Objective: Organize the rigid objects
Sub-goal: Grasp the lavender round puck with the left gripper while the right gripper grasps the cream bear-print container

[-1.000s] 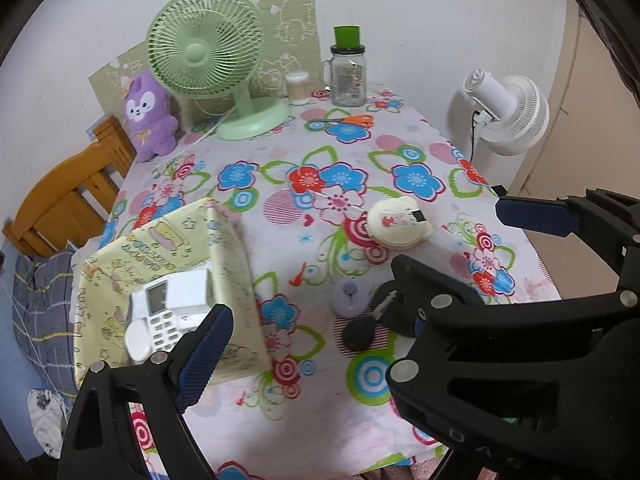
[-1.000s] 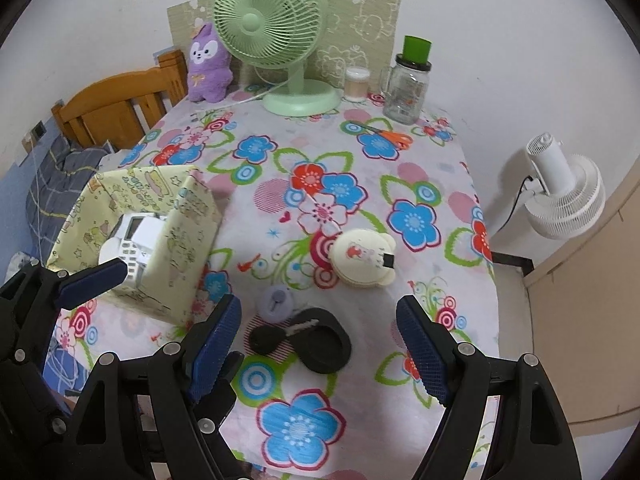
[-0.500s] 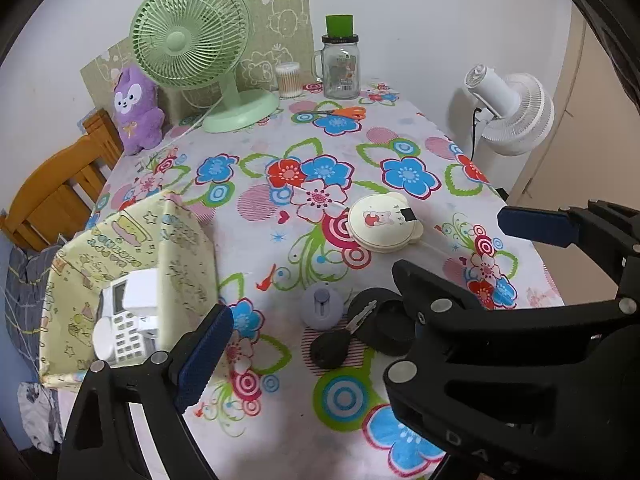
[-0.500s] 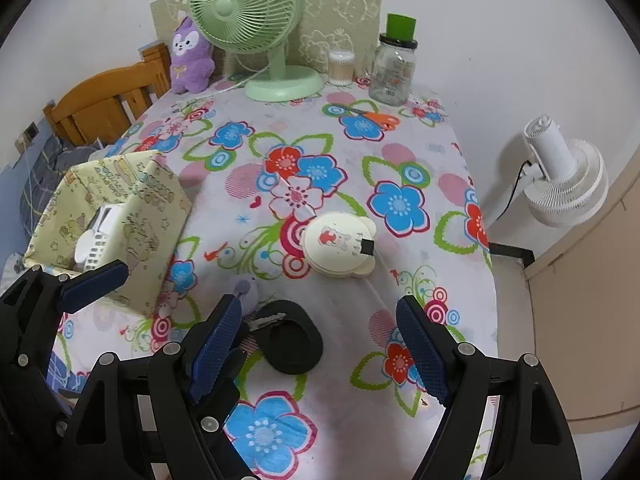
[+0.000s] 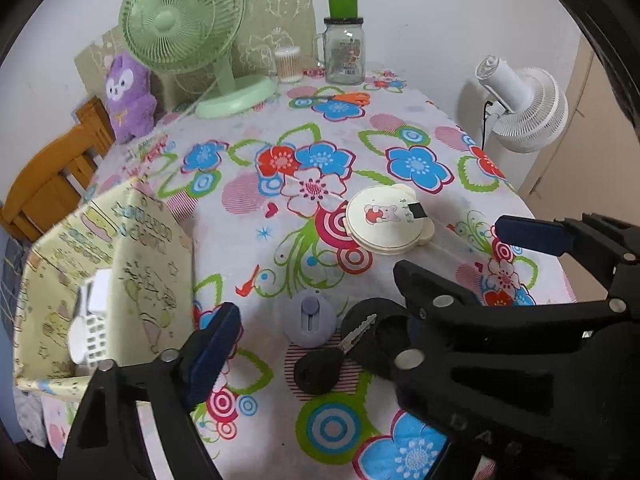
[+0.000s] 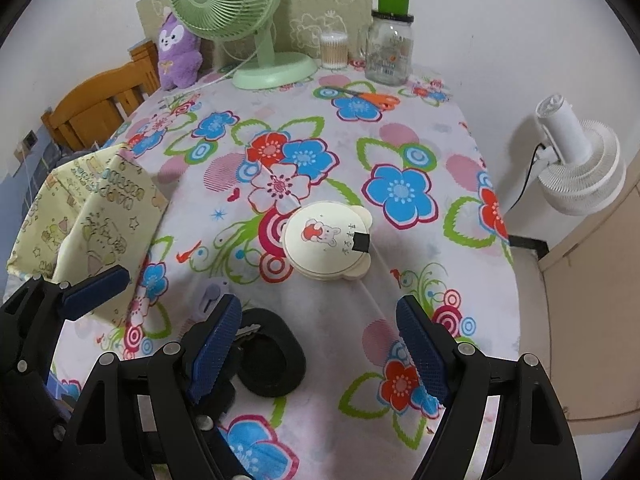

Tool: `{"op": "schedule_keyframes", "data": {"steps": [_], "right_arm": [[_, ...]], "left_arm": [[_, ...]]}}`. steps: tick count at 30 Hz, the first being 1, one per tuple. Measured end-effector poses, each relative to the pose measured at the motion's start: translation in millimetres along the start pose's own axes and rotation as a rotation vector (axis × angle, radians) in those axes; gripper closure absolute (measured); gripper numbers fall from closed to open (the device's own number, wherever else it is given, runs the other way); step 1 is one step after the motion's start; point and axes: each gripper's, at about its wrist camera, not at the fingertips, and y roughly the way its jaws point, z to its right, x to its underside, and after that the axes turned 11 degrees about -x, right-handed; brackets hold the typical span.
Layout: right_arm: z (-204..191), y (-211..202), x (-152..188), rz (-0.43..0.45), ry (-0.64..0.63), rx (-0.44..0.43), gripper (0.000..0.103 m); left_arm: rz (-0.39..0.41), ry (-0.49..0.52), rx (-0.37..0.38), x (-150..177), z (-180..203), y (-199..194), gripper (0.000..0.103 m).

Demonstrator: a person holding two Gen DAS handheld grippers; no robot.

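On the flowered tablecloth lie a cream bear-shaped round case [image 5: 386, 220] [image 6: 328, 240], a lilac round piece [image 5: 308, 318] [image 6: 210, 294], a black-headed key [image 5: 320, 368] and a black oval ring [image 6: 272, 364] [image 5: 376, 340]. My left gripper [image 5: 320, 332] hovers over the key and lilac piece. Its jaws are closing and its pads touch nothing; the right gripper's arm hides its right finger. My right gripper [image 6: 320, 348] stands open above bare cloth, its left finger over the black ring's edge. A yellow patterned box [image 5: 140, 248] [image 6: 104, 216] at the left holds a white calculator [image 5: 90, 328].
At the back stand a green desk fan [image 5: 184, 20], a purple plush [image 5: 128, 96], a cotton-swab tub [image 5: 289, 64] and a green-lidded jar [image 5: 344, 48], with orange scissors [image 5: 348, 98] in front. A white fan [image 5: 524, 108] stands off the table's right edge, a wooden chair [image 5: 52, 176] at left.
Both grippers have sunk toward the table and moved forward, so the key, ring and bear case look larger and nearer. The left gripper's visible pad has shifted inward.
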Motion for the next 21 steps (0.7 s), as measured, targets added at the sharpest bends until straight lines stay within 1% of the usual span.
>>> {"op": "schedule_keyframes", "data": {"steps": [2, 4, 11, 12, 13, 18, 20, 21], "right_arm": [[4.0, 5.4, -0.1, -0.007, 0.003, 0.000, 0.021], [7.1, 10.5, -0.7, -0.009, -0.003, 0.003, 0.021], [14.9, 29.7, -6.0, -0.019, 0.007, -0.001, 0.021], [15.3, 32.0, -7.0, -0.020, 0.008, 0.003, 0.021], [15.9, 34.7, -8.2, -0.021, 0.009, 0.008, 0.021], [16.8, 45.5, -12.2, -0.038, -0.010, 0.024, 0.021], [17.2, 50.0, -12.8, -0.042, -0.015, 0.026, 0.021], [17.3, 52.7, -13.0, -0.047, -0.018, 0.027, 0.021]], "left_arm": [[-0.018, -0.015, 0.013, -0.5, -2.2, 6.6, 0.020], [-0.025, -0.017, 0.010, -0.7, -2.9, 11.7, 0.021], [-0.046, -0.029, -0.015, -3.1, -7.1, 28.3, 0.031], [-0.047, -0.036, -0.032, -3.0, -8.1, 30.1, 0.037], [-0.049, -0.046, -0.044, -2.8, -9.4, 31.6, 0.040], [-0.068, -0.057, -0.040, -2.9, -13.8, 43.4, 0.041], [-0.079, -0.063, -0.040, -2.4, -15.2, 49.0, 0.044], [-0.087, -0.066, -0.035, -1.8, -15.6, 52.1, 0.048]]}}
